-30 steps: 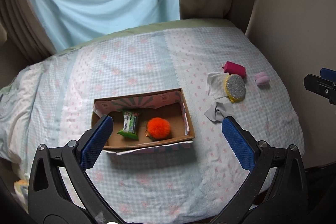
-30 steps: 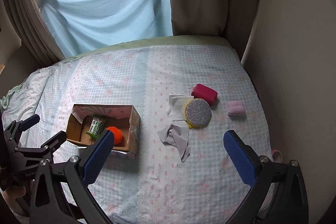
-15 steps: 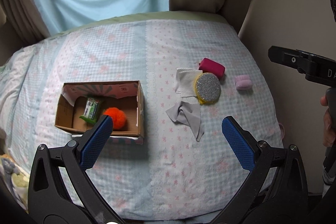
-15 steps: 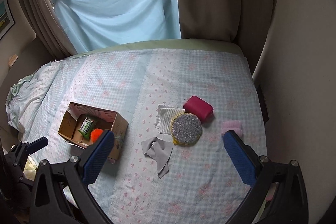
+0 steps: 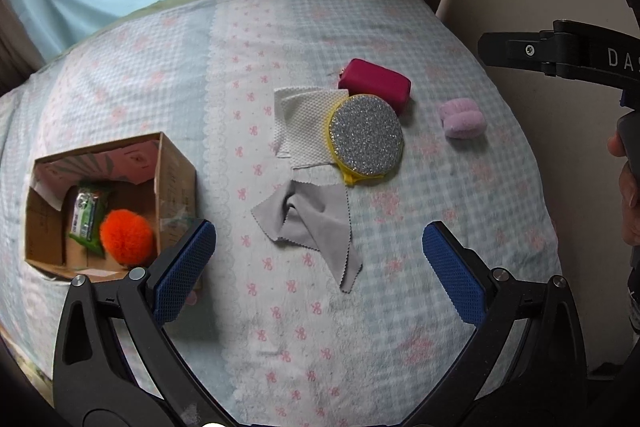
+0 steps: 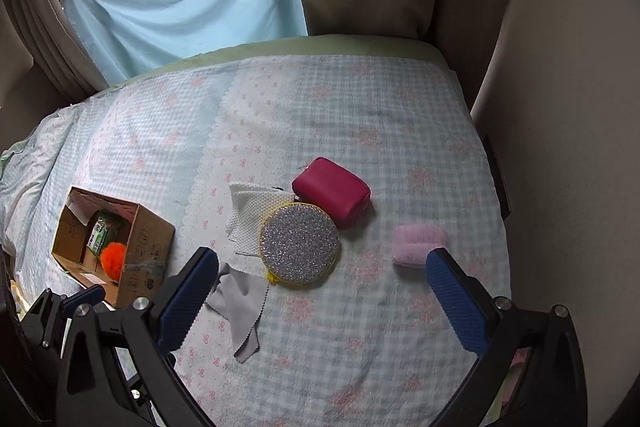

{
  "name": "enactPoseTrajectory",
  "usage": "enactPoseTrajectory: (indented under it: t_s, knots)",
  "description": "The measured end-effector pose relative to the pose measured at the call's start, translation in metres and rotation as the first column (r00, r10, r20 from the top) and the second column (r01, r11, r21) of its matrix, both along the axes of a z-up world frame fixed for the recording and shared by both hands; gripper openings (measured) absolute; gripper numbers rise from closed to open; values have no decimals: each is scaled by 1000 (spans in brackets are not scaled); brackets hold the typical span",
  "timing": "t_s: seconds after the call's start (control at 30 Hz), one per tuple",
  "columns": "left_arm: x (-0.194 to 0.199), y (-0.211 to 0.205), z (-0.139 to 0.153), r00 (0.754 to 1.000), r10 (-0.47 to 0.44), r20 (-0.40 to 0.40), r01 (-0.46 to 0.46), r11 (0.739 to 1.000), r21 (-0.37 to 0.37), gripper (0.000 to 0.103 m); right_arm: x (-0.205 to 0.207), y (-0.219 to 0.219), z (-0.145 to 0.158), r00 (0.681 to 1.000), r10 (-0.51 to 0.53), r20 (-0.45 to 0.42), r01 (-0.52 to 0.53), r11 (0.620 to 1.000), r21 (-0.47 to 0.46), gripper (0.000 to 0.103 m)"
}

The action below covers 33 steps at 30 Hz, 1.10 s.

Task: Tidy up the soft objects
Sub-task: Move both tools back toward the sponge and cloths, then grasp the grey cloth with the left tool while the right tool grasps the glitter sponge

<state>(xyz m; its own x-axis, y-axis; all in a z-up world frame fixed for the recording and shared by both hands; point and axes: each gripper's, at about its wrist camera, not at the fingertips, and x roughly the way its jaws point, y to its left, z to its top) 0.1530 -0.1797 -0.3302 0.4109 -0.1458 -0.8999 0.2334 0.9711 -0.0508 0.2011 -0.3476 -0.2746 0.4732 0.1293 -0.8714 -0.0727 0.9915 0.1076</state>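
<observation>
On the bed (image 5: pixel 168 75), a grey cloth (image 5: pixel 316 223), white mesh cloth (image 5: pixel 304 123), glittery round sponge (image 5: pixel 366 139), magenta pouch (image 5: pixel 376 85) and lilac puff (image 5: pixel 462 121) are seen beside a cardboard box (image 5: pixel 176 179) holding an orange pompom (image 5: pixel 126 235). Both the left gripper (image 5: pixel 318 267) and right gripper (image 6: pixel 320 299) are held wide open, nothing grasped or touched.

Near edge: bare bedspread (image 5: pixel 280 339) was seen before the grey cloth (image 5: pixel 316 223).
Left: cardboard box (image 5: pixel 176 179) stood.
Right: wall (image 6: pixel 560 147) closed in beside the pink roll (image 6: pixel 416 243).
</observation>
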Motion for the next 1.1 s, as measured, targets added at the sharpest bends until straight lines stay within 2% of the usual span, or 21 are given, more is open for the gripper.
enactPoseTrajectory:
  t_s: [0.07, 0.13, 0.23, 0.37, 0.5, 0.67, 0.9, 1.0, 1.1]
  knots:
    - [6, -10, -30, 1000, -20, -12, 20, 1000, 7, 103, 11, -3, -30, 999, 10, -32, -10, 1000, 7, 103]
    - [8, -19, -56, 999, -34, -2, 34, 998, 47, 103, 21, -3, -59, 998, 20, -58, -19, 999, 28, 103]
    - [9, -19, -90, 1000, -17, 12, 16, 997, 71, 103, 33, 8, -95, 995, 57, -82, -54, 998, 40, 103]
    - [13, -10, -127, 1000, -4, -6, 5, 997, 76, 103, 44, 29, -132, 990, 105, -95, -99, 993, 60, 103]
    - [21, -4, -155, 1000, -16, -14, 17, 995, 100, 103, 59, 37, -162, 988, 102, -118, -93, 993, 78, 103]
    - [34, -7, -172, 999, -32, -16, 33, 996, 86, 103, 72, 46, -178, 986, 103, -130, -93, 992, 83, 103]
    - [46, -12, -178, 999, -33, -12, 34, 998, 56, 102, 79, 56, -190, 988, 73, -137, -66, 996, 53, 103]
    - [43, -12, -178, 999, -47, -6, 47, 998, 48, 92, 79, 53, -189, 988, 67, -136, -58, 996, 69, 103]
    - [42, -10, -175, 999, -53, -3, 53, 997, 49, 80, 79, 51, -189, 988, 64, -138, -54, 996, 77, 96]
